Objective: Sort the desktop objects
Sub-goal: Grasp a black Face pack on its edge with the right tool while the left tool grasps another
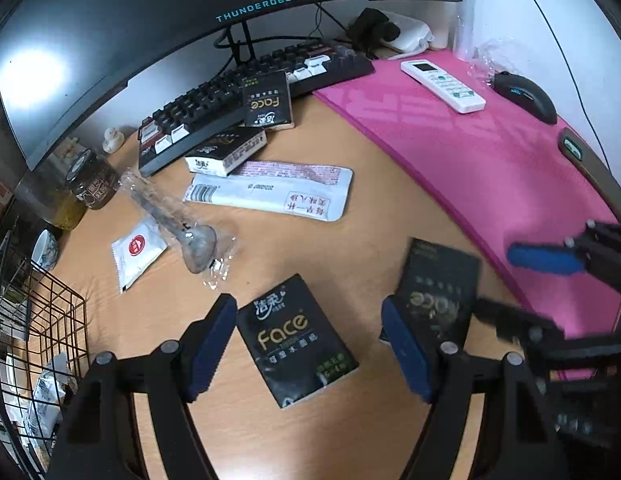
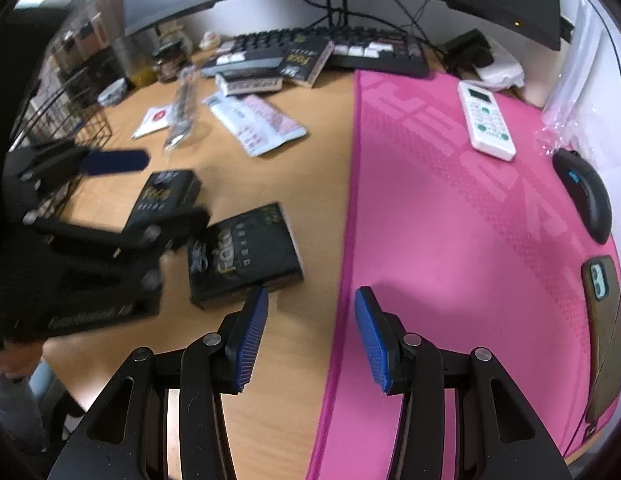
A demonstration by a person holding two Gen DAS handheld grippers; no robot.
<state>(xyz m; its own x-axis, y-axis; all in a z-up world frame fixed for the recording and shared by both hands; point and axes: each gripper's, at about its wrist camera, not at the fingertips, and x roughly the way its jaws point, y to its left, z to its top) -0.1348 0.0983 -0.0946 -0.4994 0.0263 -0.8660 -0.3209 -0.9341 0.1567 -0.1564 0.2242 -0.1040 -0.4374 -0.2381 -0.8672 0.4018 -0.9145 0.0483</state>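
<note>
Two black rectangular "Face" tissue packs lie flat on the wooden tabletop (image 1: 350,240): one (image 1: 296,340) sits between the wide-open, empty left tool (image 1: 308,344), the other (image 1: 438,292) just beside it. Further right, the right tool (image 2: 310,336) hangs partly open, empty, over the pink mat's (image 2: 450,220) edge.

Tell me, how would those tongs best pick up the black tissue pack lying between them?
Grip the flat black Face tissue pack across its two long edges, coming straight down from above. It lies flat on the wooden desk, and the open left tongs already straddle it.
</note>
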